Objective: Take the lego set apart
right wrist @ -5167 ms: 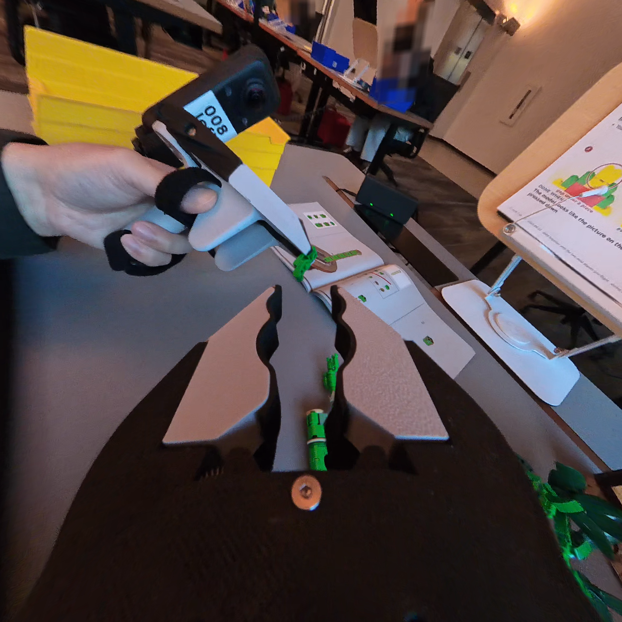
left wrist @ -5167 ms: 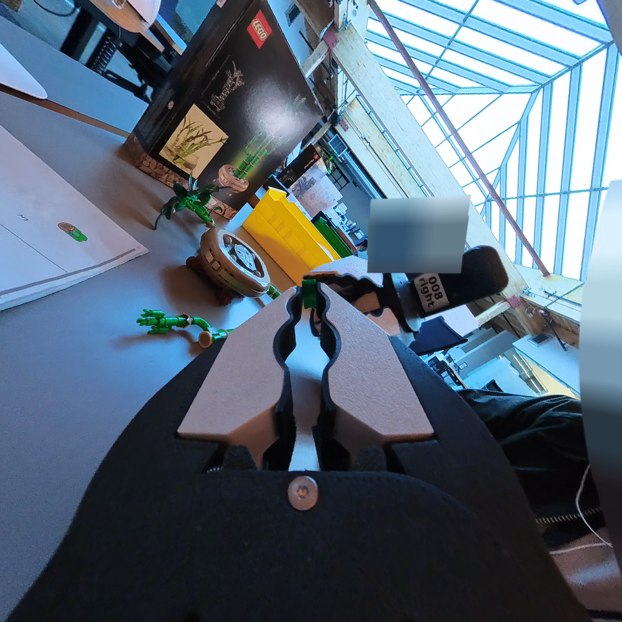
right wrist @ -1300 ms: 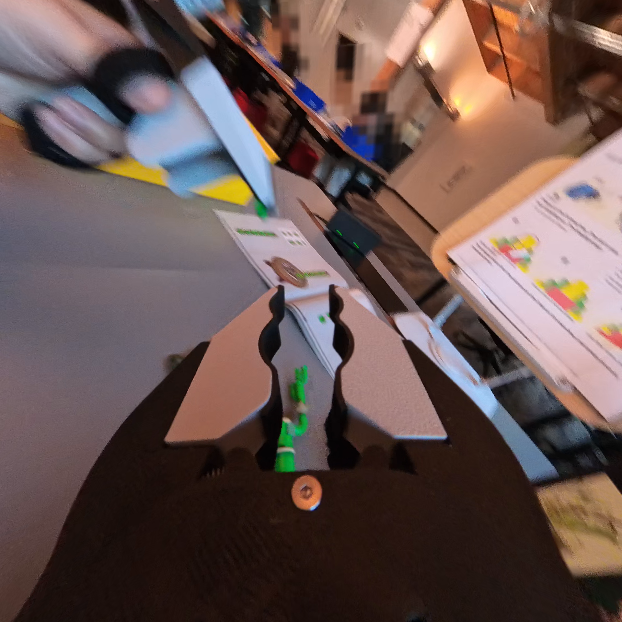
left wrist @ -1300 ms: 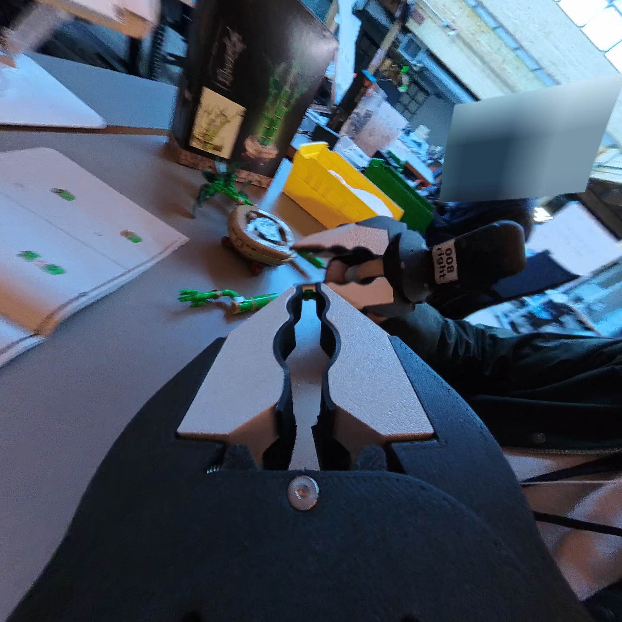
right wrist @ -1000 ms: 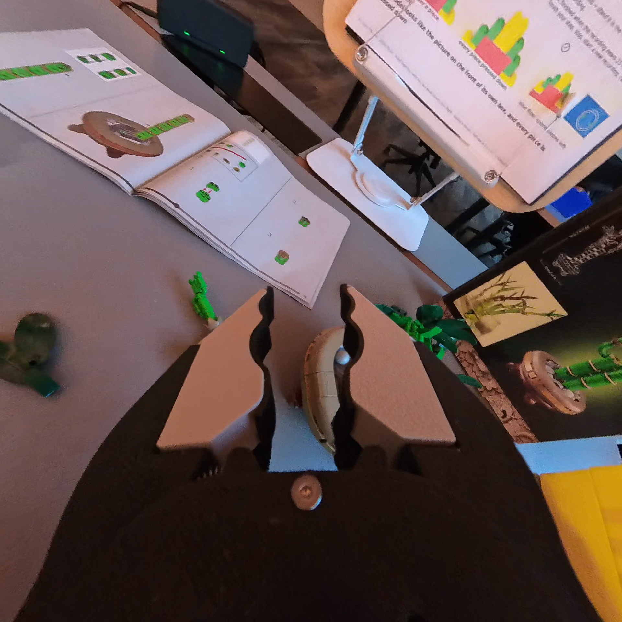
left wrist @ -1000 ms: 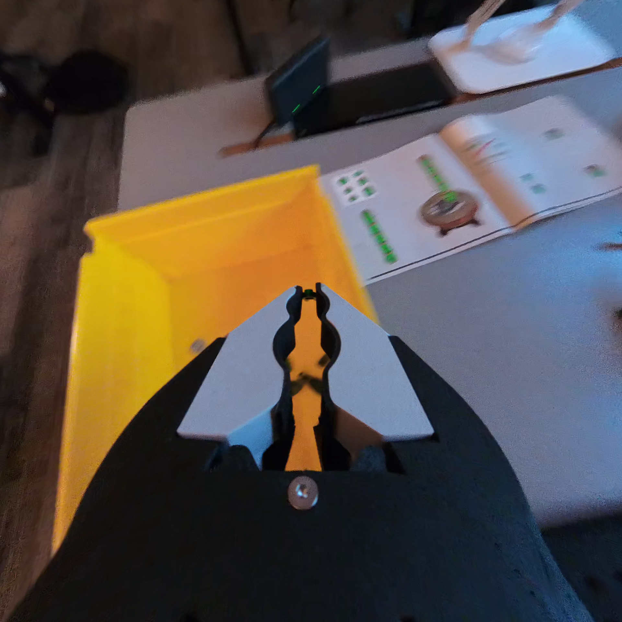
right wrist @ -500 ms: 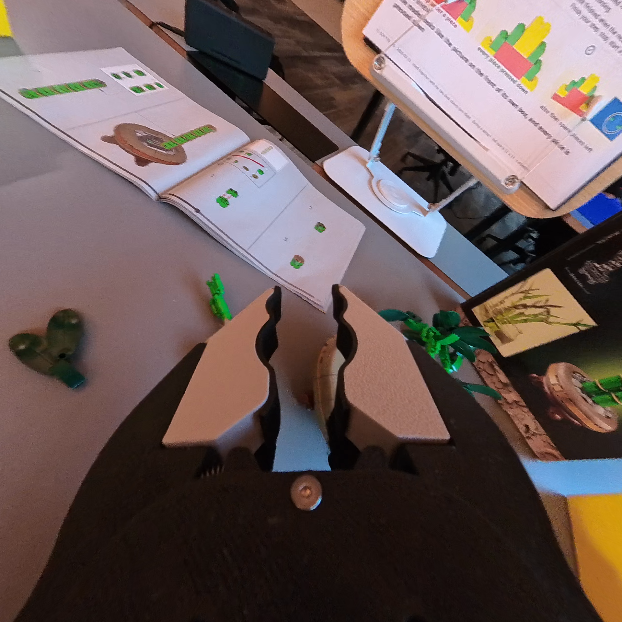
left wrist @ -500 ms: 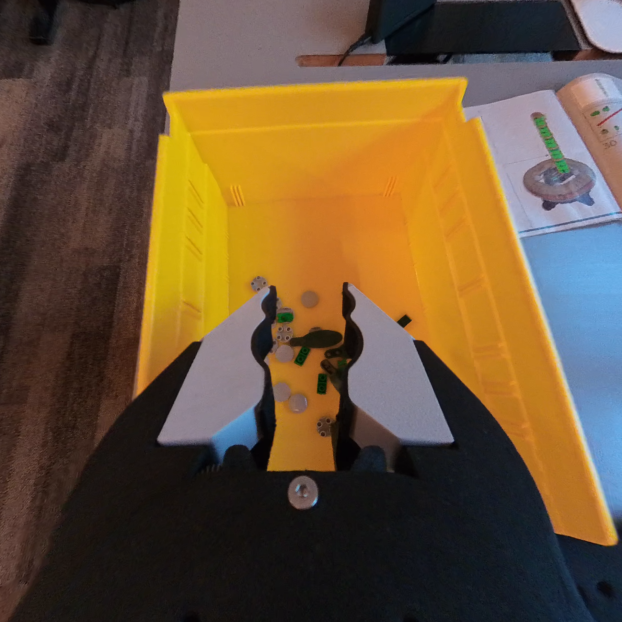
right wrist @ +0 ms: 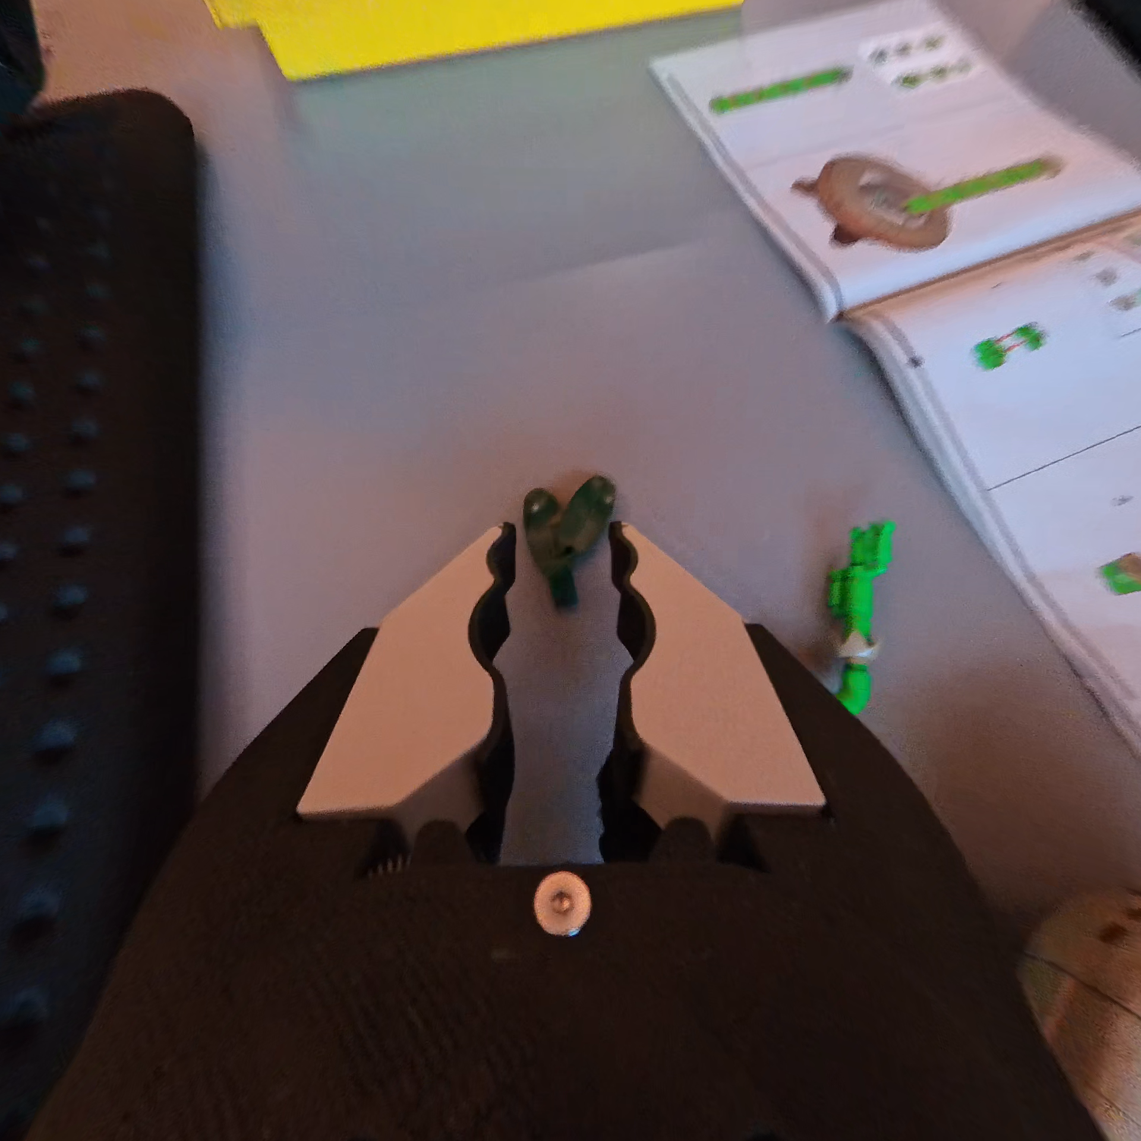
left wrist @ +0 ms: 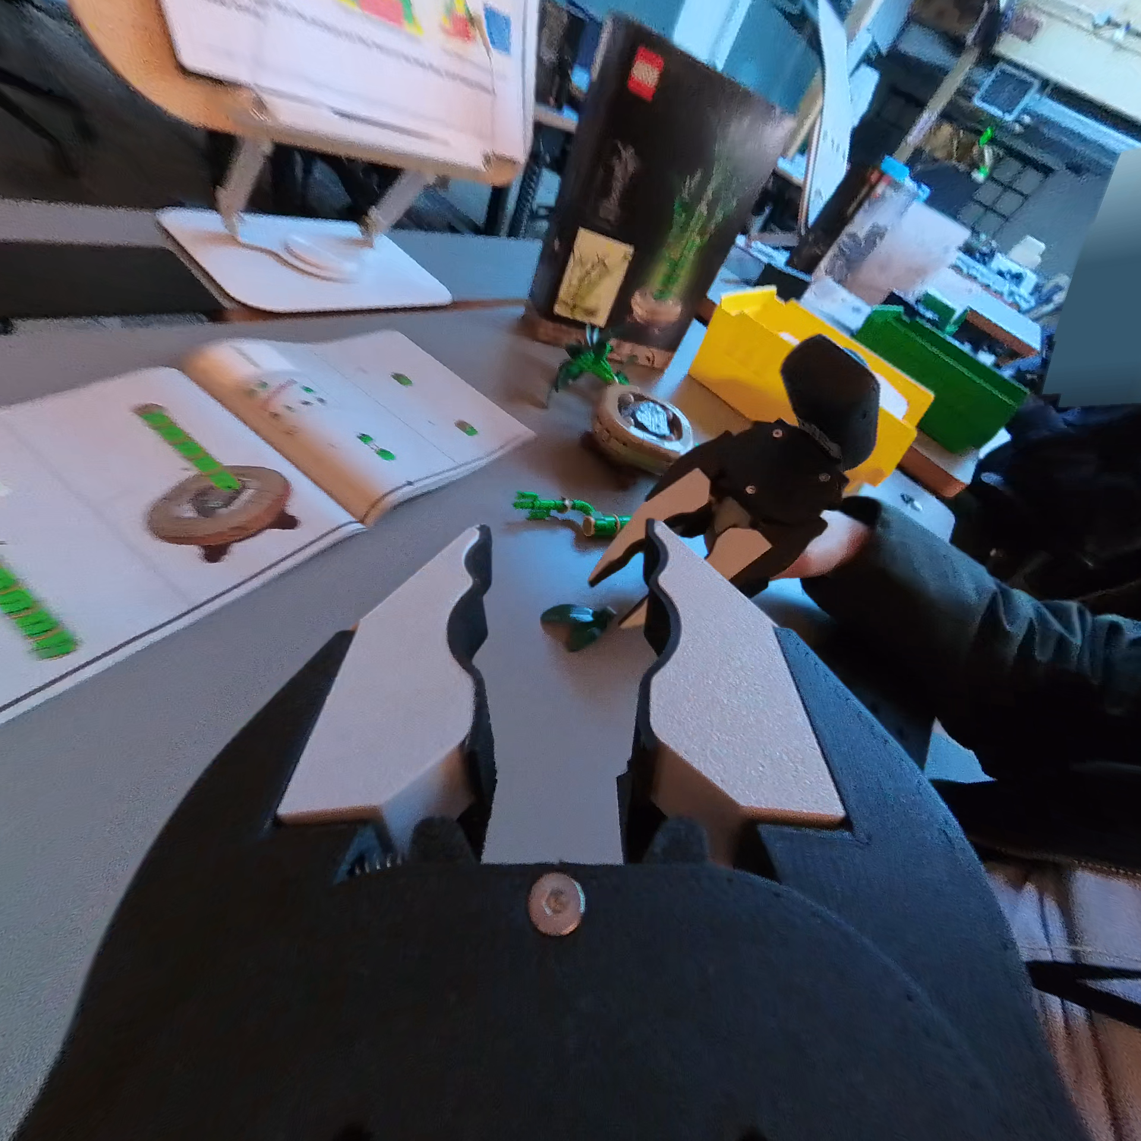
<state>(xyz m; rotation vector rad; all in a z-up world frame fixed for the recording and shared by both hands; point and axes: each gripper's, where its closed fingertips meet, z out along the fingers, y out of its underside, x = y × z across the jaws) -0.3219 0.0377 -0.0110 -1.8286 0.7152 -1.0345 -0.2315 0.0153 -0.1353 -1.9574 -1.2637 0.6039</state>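
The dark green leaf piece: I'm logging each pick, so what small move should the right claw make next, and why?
Probably ease the right claw down and forward, then close on the leaf piece. It lies loose on the table, its stem already between the open fingertips and its leaves just beyond them. The left claw is open, holding nothing.

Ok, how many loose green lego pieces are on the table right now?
3: a dark green leaf pair at the right tool's open tips, a bright green stalk near the booklet, a leafy cluster before the box. Others may be hidden.
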